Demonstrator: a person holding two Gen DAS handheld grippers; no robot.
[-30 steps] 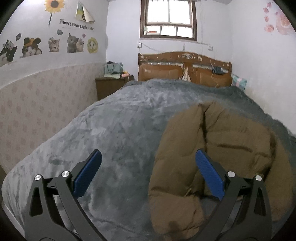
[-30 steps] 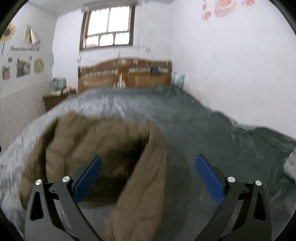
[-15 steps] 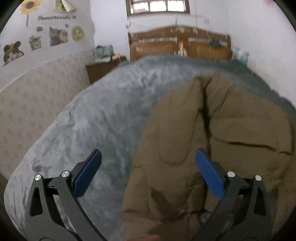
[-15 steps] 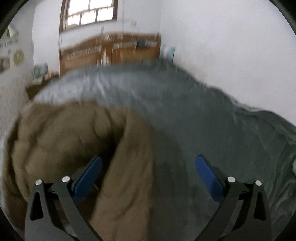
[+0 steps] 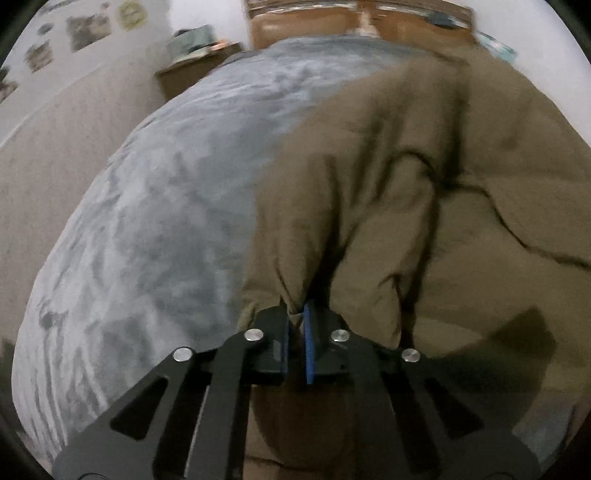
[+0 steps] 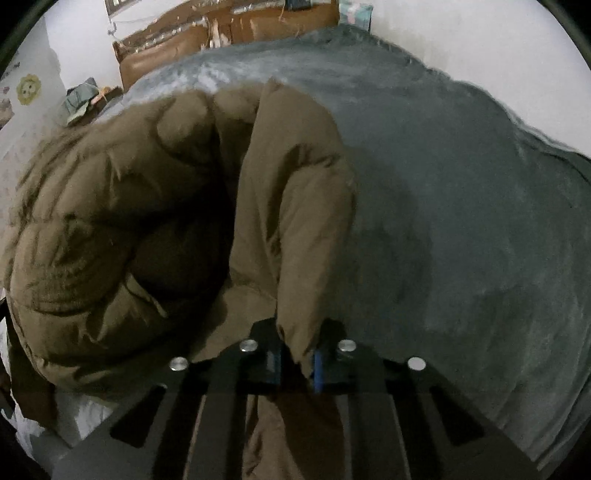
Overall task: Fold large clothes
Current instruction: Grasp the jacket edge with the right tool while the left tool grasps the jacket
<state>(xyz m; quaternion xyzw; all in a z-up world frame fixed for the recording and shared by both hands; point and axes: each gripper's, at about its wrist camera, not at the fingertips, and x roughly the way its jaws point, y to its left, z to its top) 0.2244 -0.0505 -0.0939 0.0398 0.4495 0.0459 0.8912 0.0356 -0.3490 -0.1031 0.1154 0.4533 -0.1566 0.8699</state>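
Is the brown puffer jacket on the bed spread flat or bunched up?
Bunched up. The brown puffer jacket lies in puffy heaps and deep creases on the grey blanket, one long part doubled alongside the bulk.

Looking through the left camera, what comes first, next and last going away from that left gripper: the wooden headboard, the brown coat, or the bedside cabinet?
1. Brown coat: a fold is pinched in the left gripper jaws.
2. Bedside cabinet: far off, up and to the left beside the bed.
3. Wooden headboard: at the far end of the bed, top of the view.
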